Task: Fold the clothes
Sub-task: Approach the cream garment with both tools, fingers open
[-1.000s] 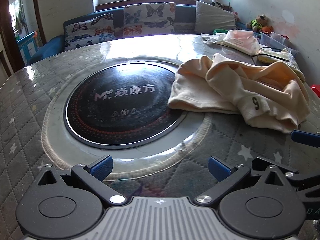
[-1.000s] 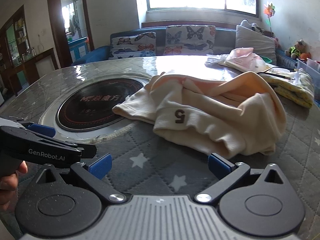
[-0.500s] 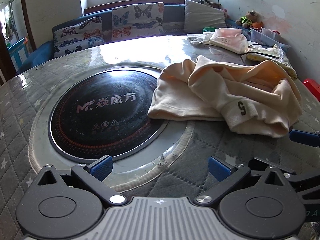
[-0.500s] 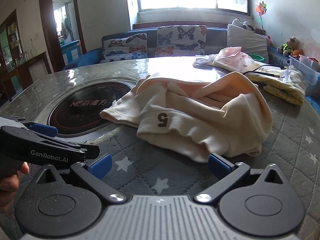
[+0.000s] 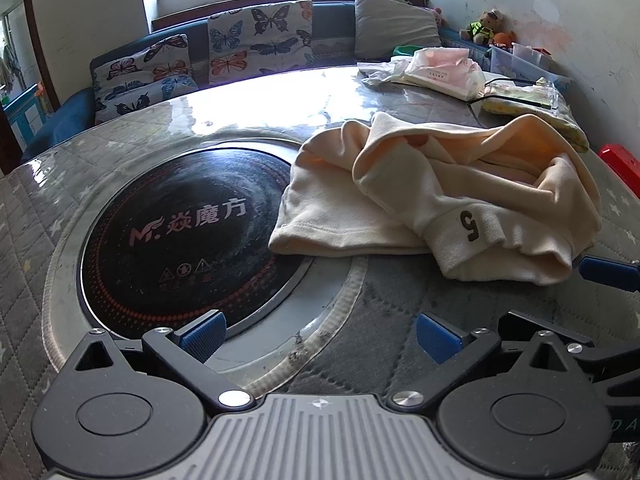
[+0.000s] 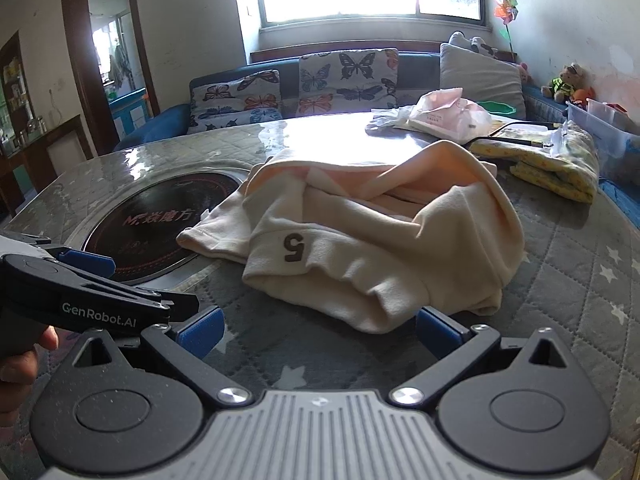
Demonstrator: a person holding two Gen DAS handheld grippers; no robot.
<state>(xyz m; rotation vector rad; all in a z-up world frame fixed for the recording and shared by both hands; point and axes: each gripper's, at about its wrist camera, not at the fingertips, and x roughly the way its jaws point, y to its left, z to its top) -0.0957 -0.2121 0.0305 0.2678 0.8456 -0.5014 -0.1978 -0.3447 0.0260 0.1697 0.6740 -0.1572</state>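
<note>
Closer now to cream garment point(image 6: 372, 248), both tongs. Left tongs point(image 5: 318, 338), right tongs point(image 6: 320, 330): spread wide, holding nothing. Garment just ahead on worktop point(image 6: 568, 280), crumpled, unfolded; folding all left.

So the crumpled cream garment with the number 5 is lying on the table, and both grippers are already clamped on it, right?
Not quite. The crumpled cream garment with a dark 5 does lie on the quilted grey table, but both wrist views show the left gripper and right gripper open, holding nothing.
</note>
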